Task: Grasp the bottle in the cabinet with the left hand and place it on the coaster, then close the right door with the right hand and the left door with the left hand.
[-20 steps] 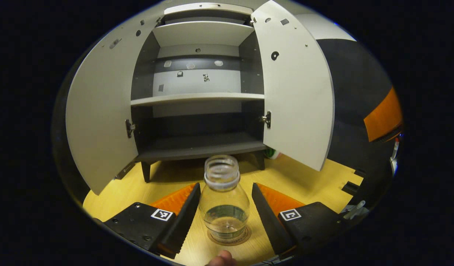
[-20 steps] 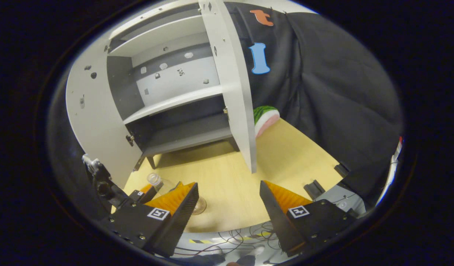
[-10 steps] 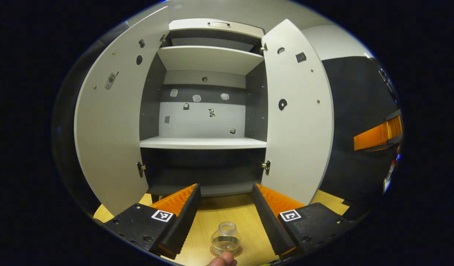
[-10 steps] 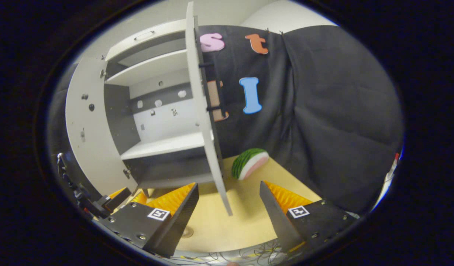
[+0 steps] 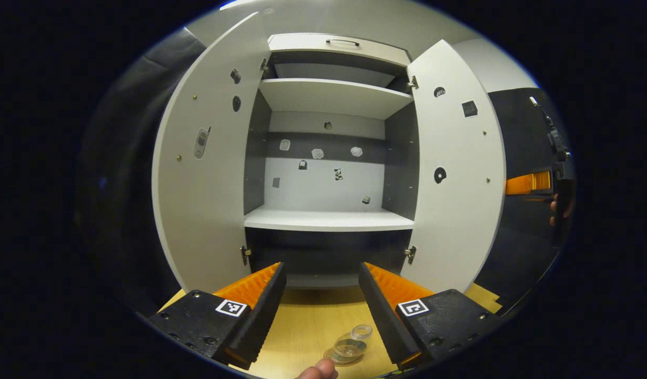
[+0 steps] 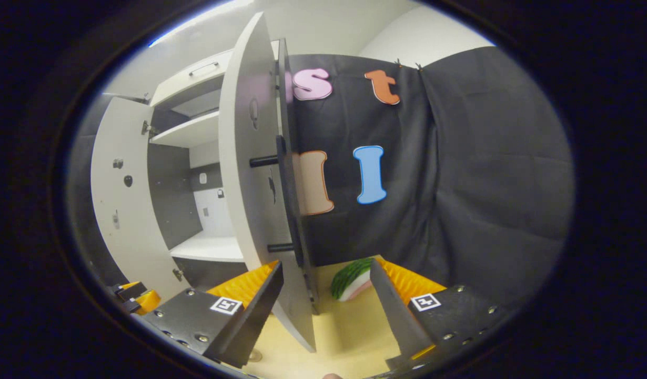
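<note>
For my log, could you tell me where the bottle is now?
In the left gripper view, the bottle stands on the coaster on the table, low between the open left tool's fingers.

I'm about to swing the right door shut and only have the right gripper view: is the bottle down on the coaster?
Observer: Yes. In the left gripper view the bottle sits on the coaster, on the table in front of the cabinet.
Operator: Is the left gripper off it?
Observer: The left gripper is open. Its fingers are apart from the bottle and point at the cabinet.
</note>
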Demonstrator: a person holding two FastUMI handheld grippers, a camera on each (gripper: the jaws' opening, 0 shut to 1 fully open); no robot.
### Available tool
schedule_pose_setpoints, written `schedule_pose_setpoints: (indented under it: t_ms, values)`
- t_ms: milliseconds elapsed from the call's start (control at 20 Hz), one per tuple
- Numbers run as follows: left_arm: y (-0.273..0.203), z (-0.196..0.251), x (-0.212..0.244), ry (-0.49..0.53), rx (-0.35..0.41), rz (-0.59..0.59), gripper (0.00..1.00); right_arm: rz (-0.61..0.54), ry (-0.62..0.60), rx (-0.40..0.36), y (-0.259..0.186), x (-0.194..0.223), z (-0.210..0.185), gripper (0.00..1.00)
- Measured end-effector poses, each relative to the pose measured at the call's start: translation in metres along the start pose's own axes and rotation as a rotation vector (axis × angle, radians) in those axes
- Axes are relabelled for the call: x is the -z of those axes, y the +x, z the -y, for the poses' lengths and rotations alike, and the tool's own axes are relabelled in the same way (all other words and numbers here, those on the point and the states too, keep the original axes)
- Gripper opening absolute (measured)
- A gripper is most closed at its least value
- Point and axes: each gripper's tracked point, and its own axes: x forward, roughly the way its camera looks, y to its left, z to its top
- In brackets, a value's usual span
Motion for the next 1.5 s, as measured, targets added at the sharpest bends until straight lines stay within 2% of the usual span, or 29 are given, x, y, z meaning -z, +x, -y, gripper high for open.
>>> schedule_pose_setpoints:
  t_ms: [300,500,650,800,850,900,1000,1050,1350,1400,1500]
  values:
    - [-0.007,-0.017,0.012,0.009,-0.068,-0.033,0.89,0.028,-0.002,-0.064,0.007,-0.007,-0.004,1.00]
    - [-0.013,-0.020,0.013,0.020,-0.072,-0.031,0.89,0.054,-0.073,-0.077,0.005,-0.011,-0.013,0.98]
    - [-0.017,-0.021,0.016,-0.012,-0.069,-0.044,0.89,0.046,-0.082,-0.114,0.007,-0.009,-0.025,0.98]
    - [-0.019,-0.029,0.017,-0.022,-0.087,-0.047,0.89,0.038,-0.069,-0.162,0.008,-0.005,-0.044,0.97]
    - [-0.019,-0.032,0.017,-0.024,-0.090,-0.047,0.89,0.037,-0.068,-0.180,0.009,-0.003,-0.053,1.00]
    - [-0.017,-0.034,0.015,-0.023,-0.095,-0.044,0.89,0.035,-0.065,-0.195,0.009,-0.002,-0.062,0.97]
    - [-0.023,-0.042,0.013,-0.020,-0.109,-0.039,0.89,0.031,-0.062,-0.229,0.012,0.002,-0.081,1.00]
    - [-0.026,-0.046,0.014,-0.019,-0.116,-0.041,0.89,0.038,-0.059,-0.236,0.015,0.002,-0.089,0.98]
    - [-0.043,-0.087,0.016,-0.026,-0.183,-0.050,0.89,0.041,-0.038,-0.294,0.028,0.008,-0.129,0.98]
    - [-0.046,-0.095,0.014,-0.027,-0.197,-0.048,0.89,0.048,-0.039,-0.300,0.031,0.008,-0.135,1.00]
    - [-0.052,-0.110,0.010,-0.025,-0.226,-0.041,0.89,0.059,-0.045,-0.297,0.038,0.009,-0.147,0.98]
